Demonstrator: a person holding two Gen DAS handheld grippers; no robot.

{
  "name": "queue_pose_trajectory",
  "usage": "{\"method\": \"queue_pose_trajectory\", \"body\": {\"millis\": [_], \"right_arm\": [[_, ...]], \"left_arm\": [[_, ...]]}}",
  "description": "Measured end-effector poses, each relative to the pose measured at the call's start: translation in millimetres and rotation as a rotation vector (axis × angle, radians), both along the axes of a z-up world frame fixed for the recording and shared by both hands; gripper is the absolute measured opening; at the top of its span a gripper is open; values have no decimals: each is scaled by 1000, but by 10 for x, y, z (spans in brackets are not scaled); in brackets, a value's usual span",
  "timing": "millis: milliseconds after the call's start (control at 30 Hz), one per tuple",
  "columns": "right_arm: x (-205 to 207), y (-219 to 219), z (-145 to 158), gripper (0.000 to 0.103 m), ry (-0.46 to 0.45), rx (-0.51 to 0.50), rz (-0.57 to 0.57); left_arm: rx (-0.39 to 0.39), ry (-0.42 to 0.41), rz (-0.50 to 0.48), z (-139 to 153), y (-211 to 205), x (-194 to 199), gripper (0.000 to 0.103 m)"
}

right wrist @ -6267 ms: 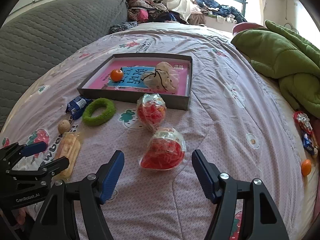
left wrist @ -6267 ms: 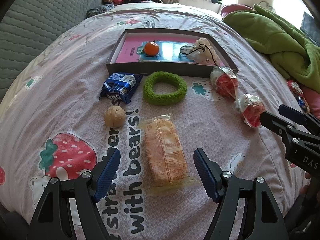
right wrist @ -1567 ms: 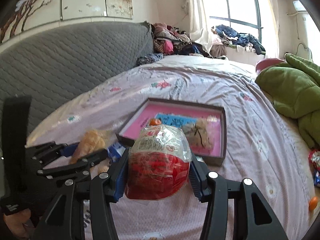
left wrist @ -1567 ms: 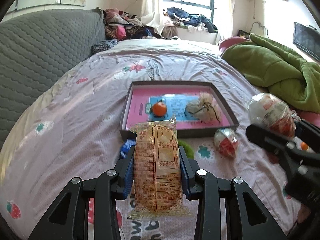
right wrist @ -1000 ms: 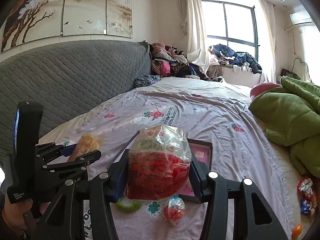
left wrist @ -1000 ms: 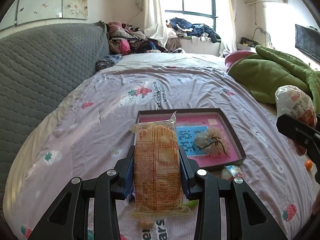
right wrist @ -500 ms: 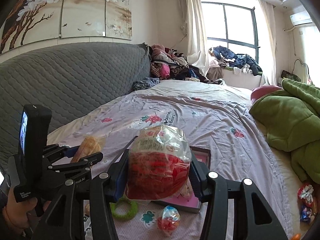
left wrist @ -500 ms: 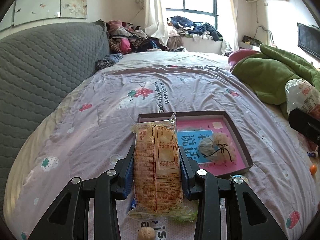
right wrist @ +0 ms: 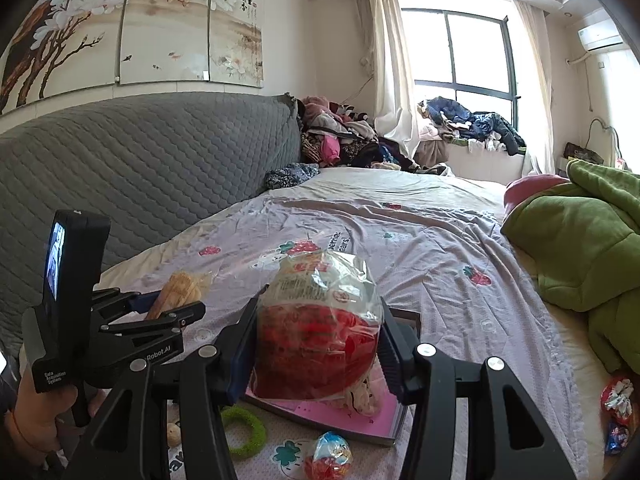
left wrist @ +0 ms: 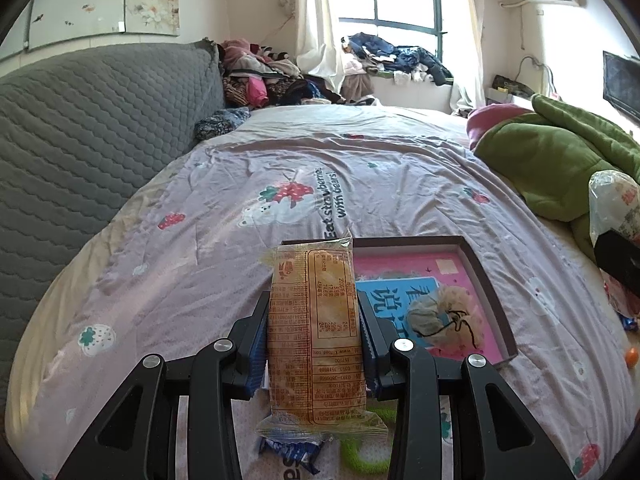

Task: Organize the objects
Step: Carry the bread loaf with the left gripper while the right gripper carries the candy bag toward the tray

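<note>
Biscuit packet (left wrist: 316, 332), long, flat, clear crinkly wrapper over golden crackers, clamped upright between left gripper (left wrist: 314, 336) pads; shallow pink-lined box (left wrist: 486, 280) beyond and right.

Red snack pouch (right wrist: 316, 328), rounded, glossy film, pinched in right gripper (right wrist: 318, 340); fuzzy green ring (right wrist: 244, 432) below, left.

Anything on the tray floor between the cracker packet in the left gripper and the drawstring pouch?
Left wrist view: only the blue card on the tray floor lies between the cracker packet and the drawstring pouch.
</note>
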State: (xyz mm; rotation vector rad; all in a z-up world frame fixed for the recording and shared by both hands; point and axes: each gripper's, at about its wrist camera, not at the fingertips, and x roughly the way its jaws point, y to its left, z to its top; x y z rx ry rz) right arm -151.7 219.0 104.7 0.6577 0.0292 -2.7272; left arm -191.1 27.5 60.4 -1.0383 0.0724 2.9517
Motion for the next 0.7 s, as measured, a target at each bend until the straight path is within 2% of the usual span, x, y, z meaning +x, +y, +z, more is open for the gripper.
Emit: {"method": "queue_pose_trajectory", "body": {"millis": [500, 700], "right_arm": [[-243, -26, -127, 53, -16, -3, 4], [-332, -11, -204, 53, -27, 1, -5]], "left_arm": [[-17, -28, 10, -196, 45, -231, 40], [-1, -49, -2, -286, 61, -350, 40]]}}
